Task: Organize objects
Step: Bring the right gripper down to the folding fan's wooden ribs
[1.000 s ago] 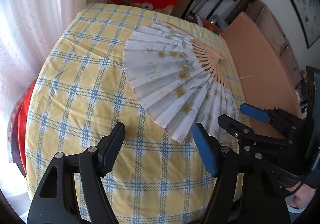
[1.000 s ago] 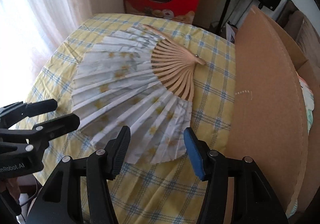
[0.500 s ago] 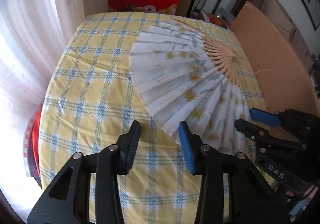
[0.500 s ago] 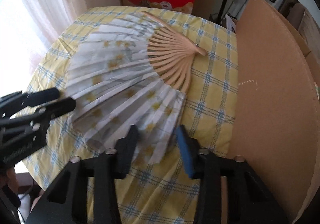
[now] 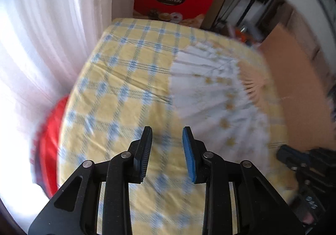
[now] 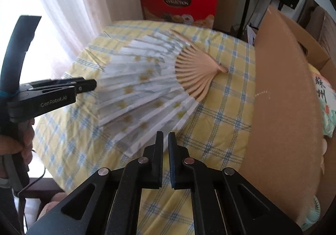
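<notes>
A white paper folding fan (image 6: pixel 151 88) with yellow flowers and pale wooden ribs lies spread open on the yellow and blue checked tablecloth (image 6: pixel 226 121). It also shows blurred in the left wrist view (image 5: pixel 218 92). My right gripper (image 6: pixel 166 137) is nearly shut at the fan's near edge; whether it pinches the paper I cannot tell. My left gripper (image 5: pixel 166 136) is partly open and empty above the cloth, just left of the fan. It shows from the side in the right wrist view (image 6: pixel 84 86).
A large cardboard sheet (image 6: pixel 283 98) stands along the table's right side. A red chocolate box (image 6: pixel 178 2) leans behind the table's far edge. White curtains (image 5: pixel 52 46) hang at the left. A red object (image 5: pixel 48 140) sits below the table's left edge.
Both grippers have narrowed their jaws; the right one has gone from wide open to nearly shut at the fan's edge. The left gripper has swung left, off the fan.
</notes>
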The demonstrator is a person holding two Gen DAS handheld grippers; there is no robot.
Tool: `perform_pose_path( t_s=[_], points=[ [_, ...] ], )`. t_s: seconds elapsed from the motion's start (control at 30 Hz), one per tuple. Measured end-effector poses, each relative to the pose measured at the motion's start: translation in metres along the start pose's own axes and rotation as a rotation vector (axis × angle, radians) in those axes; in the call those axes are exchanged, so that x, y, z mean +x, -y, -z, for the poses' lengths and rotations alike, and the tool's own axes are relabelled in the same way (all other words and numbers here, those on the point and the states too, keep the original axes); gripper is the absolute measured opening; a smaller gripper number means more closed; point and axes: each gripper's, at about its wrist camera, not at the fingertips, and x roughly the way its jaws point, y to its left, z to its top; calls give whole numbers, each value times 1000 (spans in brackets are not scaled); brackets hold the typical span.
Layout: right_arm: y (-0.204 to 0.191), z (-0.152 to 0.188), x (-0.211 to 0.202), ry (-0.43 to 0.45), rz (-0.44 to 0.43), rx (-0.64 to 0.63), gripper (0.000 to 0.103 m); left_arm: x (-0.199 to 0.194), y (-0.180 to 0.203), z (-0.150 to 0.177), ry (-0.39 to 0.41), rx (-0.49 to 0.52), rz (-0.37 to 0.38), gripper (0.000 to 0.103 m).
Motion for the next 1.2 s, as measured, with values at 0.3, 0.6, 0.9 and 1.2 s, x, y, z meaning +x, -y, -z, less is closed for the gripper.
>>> perform_pose_path(
  t_s=[0.3,0.6,0.9,1.2],
  points=[
    [6,-11,-17,8,-30,37,11,-7,2,23,-32,-84,160,61],
    [4,-7,28,-52,35,112,48,-8,6,25,-28,-63,121,61],
    [11,-6,39,2,20,149,19,-1,11,22,-39,-60,133,61],
    [15,-16,23,41,-163,205,1,3,8,28,-56,-104,183,61]
  ],
)
